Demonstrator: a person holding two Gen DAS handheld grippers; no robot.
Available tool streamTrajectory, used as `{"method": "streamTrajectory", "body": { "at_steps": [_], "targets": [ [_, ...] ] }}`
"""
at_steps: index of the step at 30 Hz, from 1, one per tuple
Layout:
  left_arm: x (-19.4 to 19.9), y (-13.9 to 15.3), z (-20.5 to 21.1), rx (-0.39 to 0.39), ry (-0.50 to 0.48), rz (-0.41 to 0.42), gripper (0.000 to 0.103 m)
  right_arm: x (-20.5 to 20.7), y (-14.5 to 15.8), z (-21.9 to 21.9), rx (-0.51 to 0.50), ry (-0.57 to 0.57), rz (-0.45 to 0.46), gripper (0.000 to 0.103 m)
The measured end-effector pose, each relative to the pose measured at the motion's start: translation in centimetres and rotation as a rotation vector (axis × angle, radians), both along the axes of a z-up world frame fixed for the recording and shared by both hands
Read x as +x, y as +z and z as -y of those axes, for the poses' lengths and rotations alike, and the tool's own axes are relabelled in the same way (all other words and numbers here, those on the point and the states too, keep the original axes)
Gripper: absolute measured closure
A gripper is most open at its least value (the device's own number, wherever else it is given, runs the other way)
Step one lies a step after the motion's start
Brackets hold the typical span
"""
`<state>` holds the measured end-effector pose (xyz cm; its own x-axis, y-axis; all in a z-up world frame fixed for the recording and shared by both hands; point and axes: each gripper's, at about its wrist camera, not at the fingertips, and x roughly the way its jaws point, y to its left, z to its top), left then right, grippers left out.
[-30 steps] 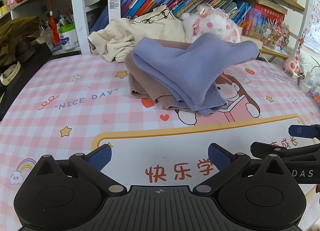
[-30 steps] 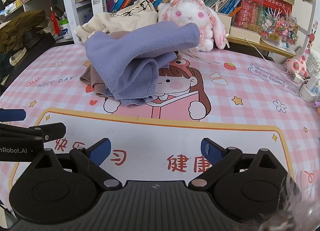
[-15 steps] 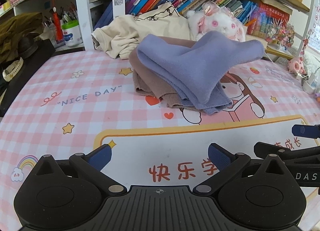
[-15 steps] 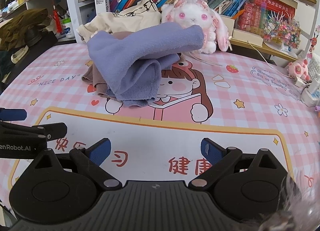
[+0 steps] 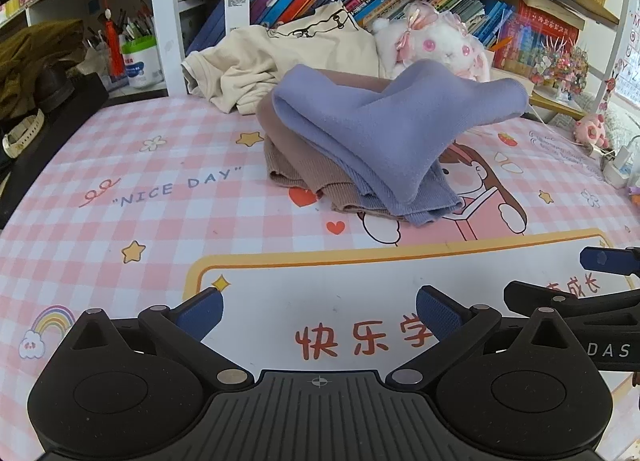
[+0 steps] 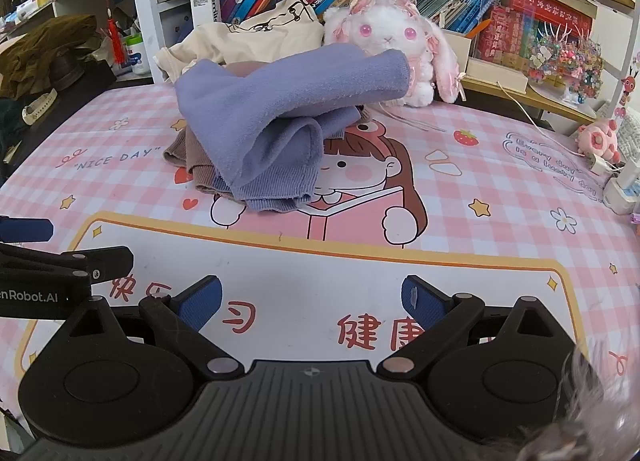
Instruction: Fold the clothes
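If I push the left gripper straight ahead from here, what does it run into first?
Probably the lavender knit garment, draped over the brown ribbed garment. The open left gripper points across bare pink checked mat toward the front hem of that pile. Height is unclear, so the fingers might graze the mat first.

Bright, even indoor light is falling across both fisheye views, casting only soft shadows (no harsh glare); straight lines are bowing toward the edges, and corners are darkening into black vignette.

Left tongs [image 5: 319, 311] and right tongs [image 6: 311, 299] spread wide, holding nothing, side by side, level, pointing far.
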<state>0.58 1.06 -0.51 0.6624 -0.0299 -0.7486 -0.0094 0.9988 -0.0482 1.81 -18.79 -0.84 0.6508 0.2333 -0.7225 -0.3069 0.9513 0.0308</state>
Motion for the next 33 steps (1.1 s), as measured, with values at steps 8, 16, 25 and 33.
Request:
{"method": "streamTrajectory", "body": {
  "at_steps": [8,16,25,33],
  "targets": [
    [-0.09,0.26,0.65,0.049,-0.007,0.01,0.0,0.14,0.04,0.26,0.004,-0.004,-0.004,0.005],
    [-0.15,0.26,0.61,0.063,-0.006,0.006,0.0,0.07,0.05,0.16,0.006,0.0,-0.001,0.005],
    [-0.14,0.14,0.45,0.05,-0.007,0.002,0.0,-0.03,0.13,0.14,0.007,0.0,0.002,0.005],
    [-0.08,0.03,0.49,0.053,-0.007,-0.004,0.0,0.0,0.13,0.12,0.009,0.002,0.001,0.005]
  ]
}}
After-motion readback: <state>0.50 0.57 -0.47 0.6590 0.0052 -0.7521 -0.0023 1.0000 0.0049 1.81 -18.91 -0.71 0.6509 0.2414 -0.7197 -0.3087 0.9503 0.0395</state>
